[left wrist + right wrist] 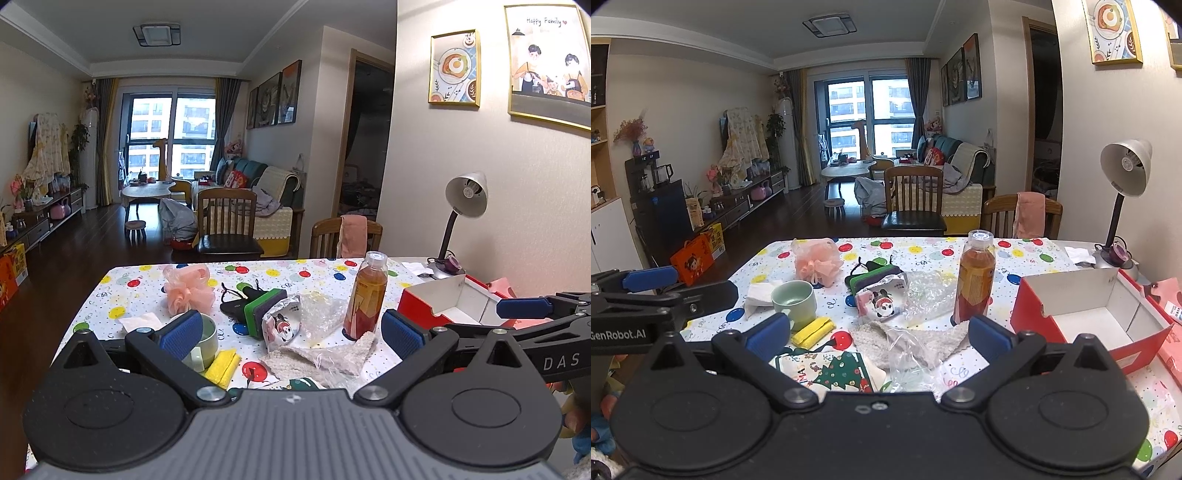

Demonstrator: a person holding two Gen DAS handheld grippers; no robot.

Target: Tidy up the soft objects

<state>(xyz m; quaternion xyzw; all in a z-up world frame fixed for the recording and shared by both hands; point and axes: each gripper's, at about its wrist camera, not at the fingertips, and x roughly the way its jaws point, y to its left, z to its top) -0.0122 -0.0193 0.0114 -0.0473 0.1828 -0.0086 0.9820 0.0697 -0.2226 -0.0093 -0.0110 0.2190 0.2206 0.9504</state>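
My left gripper [291,334] is open and empty above the near table edge. My right gripper [879,334] is open and empty too. Soft things lie on the balloon-print tablecloth: a pink mesh bath pouf [188,290] [818,266], a yellow folded cloth [223,367] [812,331], a beige knitted cloth [321,354] [923,341], a Christmas-tree print cloth [831,371], a green and purple sponge block [264,308] [875,277], and a cartoon-print pouch [280,326] [882,301]. An open red box [1082,314] [454,299] stands at the right.
A tea bottle [365,295] [975,280] stands mid-table. A green mug [205,339] [794,301], white tissue [757,293], clear plastic wrap [929,291] and a desk lamp [1123,195] are also on the table. Wooden chairs [912,199] stand behind.
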